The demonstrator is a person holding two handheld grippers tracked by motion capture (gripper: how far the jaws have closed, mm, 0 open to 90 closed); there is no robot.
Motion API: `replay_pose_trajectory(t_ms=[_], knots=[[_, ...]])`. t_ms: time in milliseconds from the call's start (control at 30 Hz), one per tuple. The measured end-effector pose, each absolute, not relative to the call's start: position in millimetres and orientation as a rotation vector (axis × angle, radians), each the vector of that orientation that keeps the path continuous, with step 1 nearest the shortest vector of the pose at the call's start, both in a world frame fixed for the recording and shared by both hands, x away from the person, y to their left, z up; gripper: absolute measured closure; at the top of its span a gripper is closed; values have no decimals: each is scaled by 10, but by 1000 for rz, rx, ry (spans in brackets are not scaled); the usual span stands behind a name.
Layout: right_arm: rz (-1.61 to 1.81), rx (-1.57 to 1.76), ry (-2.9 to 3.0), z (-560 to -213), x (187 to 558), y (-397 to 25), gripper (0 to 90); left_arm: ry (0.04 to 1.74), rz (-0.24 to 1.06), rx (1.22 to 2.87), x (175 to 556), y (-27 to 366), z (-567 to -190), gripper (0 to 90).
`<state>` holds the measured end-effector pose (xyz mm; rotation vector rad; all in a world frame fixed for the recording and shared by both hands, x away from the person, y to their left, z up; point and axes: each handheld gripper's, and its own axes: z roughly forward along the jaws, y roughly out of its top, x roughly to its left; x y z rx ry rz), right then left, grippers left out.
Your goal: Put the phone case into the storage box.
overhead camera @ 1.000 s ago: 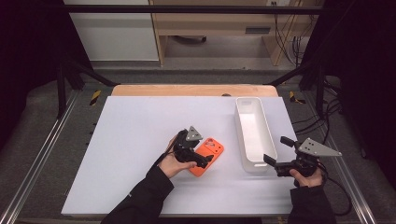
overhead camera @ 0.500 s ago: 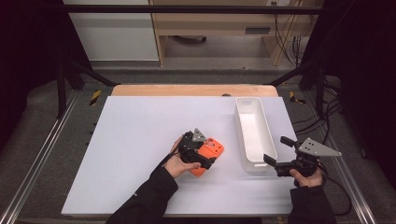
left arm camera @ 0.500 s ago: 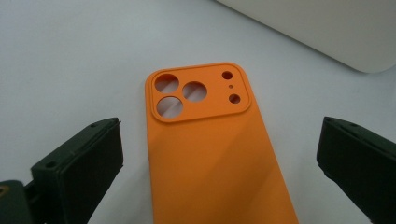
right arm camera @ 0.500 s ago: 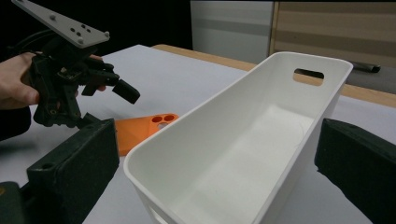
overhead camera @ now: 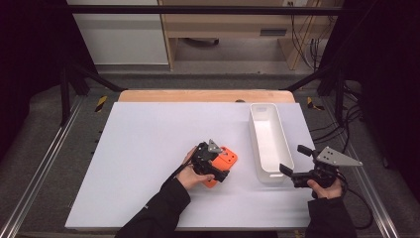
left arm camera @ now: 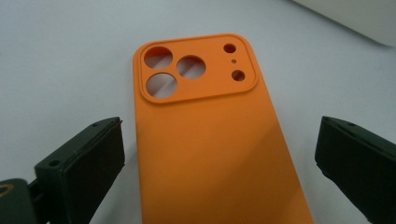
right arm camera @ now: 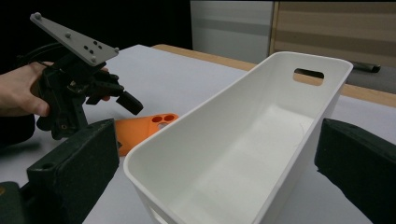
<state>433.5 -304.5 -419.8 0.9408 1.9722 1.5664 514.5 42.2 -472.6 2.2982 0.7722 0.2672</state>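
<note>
Take the white bin (overhead camera: pixel 270 141) as your landmark: it stands lengthwise on the white table top (overhead camera: pixel 148 148), its long axis running away from you, with a slot handle cut in its far end wall. The orange phone case (overhead camera: pixel 224 161) lies flat on the table top to the left of the bin's near half, near it but not touching, back side up, with its camera cutouts at the end turned toward the bin. Your left gripper (overhead camera: pixel 219 174) hangs over the case on the side away from the bin, and in the left gripper view its jaws are spread wide, one on each side of the case (left arm camera: pixel 215 140), with bare table showing between each pad and the case's edges; it has hold of nothing. Your right gripper (overhead camera: pixel 292 159) sits at the near right corner of the bin, its jaws pointing left toward that end. In the right gripper view its jaws are also wide apart, the bin's near end (right arm camera: pixel 233 154) lying between them with clear gaps on both sides, so it grips nothing either. From there you can see the left gripper (right arm camera: pixel 128 100) beyond the bin's left wall, above the case (right arm camera: pixel 144 128).
</note>
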Motion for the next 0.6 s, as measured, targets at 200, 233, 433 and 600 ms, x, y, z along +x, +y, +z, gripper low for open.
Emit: replay_pose_trajectory(t_ms=[200, 233, 433, 600], knots=[[1564, 949, 1971, -4195, 4332, -3044, 4, 788, 274, 2318, 5158, 416, -4758, 19], [1565, 946, 1972, -4196, 4333, -3045, 4, 793, 273, 2318, 5161, 418, -4763, 27], [1567, 941, 1973, -4198, 4335, -3044, 4, 791, 270, 2337, 5159, 411, -4782, 50], [1565, 949, 1972, -4195, 4331, -3044, 4, 790, 274, 2349, 5157, 406, -4785, 77]])
